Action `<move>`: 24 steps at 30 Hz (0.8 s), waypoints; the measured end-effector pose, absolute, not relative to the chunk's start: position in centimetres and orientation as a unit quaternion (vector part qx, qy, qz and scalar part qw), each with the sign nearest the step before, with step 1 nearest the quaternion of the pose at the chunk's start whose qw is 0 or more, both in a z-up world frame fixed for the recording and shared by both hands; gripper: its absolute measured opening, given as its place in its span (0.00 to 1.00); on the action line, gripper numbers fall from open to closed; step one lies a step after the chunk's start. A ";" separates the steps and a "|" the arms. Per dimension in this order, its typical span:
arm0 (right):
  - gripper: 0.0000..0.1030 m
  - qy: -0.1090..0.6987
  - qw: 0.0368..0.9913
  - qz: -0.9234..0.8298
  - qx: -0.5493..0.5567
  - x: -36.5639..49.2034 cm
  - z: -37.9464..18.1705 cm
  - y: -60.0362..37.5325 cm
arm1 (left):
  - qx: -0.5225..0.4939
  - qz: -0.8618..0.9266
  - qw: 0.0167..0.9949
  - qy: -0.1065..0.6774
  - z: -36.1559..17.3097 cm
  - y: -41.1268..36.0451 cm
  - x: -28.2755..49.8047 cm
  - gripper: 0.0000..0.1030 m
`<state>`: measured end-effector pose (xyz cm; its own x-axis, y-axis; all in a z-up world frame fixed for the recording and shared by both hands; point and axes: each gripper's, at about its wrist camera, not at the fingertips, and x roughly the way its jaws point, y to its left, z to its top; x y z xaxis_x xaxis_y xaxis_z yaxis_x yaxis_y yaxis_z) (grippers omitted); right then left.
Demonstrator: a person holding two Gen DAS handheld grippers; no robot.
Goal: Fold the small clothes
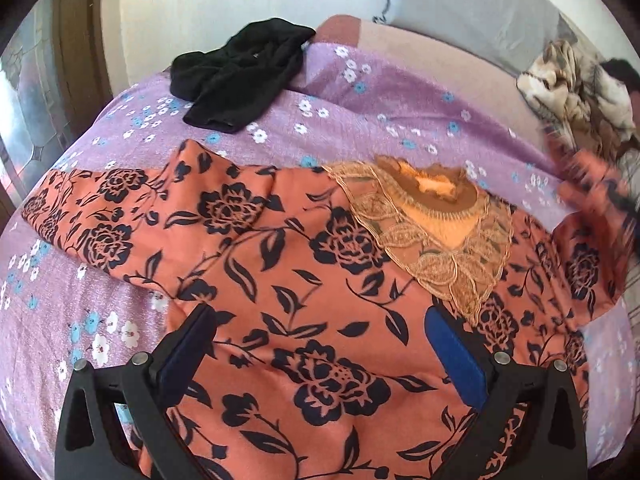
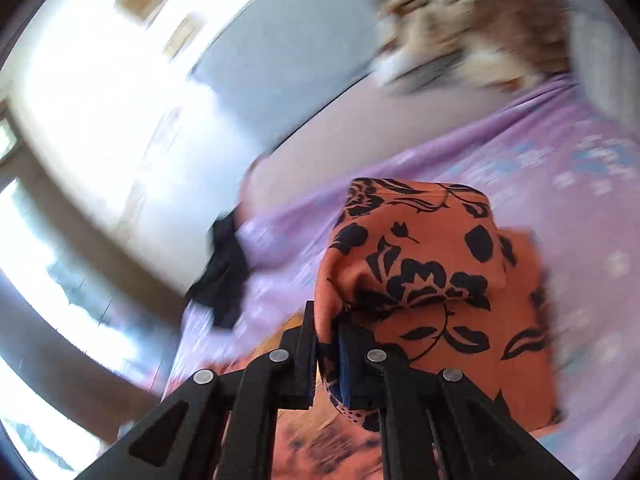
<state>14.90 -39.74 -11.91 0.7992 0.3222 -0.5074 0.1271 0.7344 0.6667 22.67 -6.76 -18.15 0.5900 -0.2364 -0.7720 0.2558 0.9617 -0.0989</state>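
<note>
An orange garment (image 1: 280, 264) with a dark flower print and a gold lace collar (image 1: 436, 224) lies spread on the purple flowered bedsheet (image 1: 360, 92). My left gripper (image 1: 320, 312) hovers open just over its middle, blue pads wide apart, nothing between them. My right gripper (image 2: 326, 320) is shut on a fold of the orange garment (image 2: 420, 260) and holds that part lifted off the sheet (image 2: 540, 168). In the left wrist view the lifted sleeve (image 1: 592, 200) shows as a blur at the right edge.
A crumpled black garment (image 1: 236, 76) lies at the bed's far left, also seen blurred as the black garment (image 2: 224, 280). A brown and white blanket (image 1: 576, 92) is heaped far right, near a grey pillow (image 1: 460, 4). A wall and door lie beyond the bed's left side.
</note>
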 end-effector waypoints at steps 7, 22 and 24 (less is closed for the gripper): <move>0.61 0.442 0.833 0.137 0.303 15.8 -18.1 -28.2 | -0.092 -0.094 0.879 0.459 -18.5 -1.8 24.7 1.00; 0.58 0.452 0.827 -0.029 0.333 12.2 -20.1 -37.4 | -0.135 -0.193 0.830 0.506 -21.6 -5.5 28.7 0.74; 0.57 0.461 0.819 -0.029 0.341 12.9 -21.0 -37.3 | -0.147 -0.194 0.820 0.518 -22.4 -6.1 29.9 0.74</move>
<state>12.85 -37.34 -21.05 0.5726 0.2667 -0.7753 0.3621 0.7661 0.5310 29.93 -6.15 -22.41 0.3879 -0.4694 -0.7932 0.1653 0.8821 -0.4412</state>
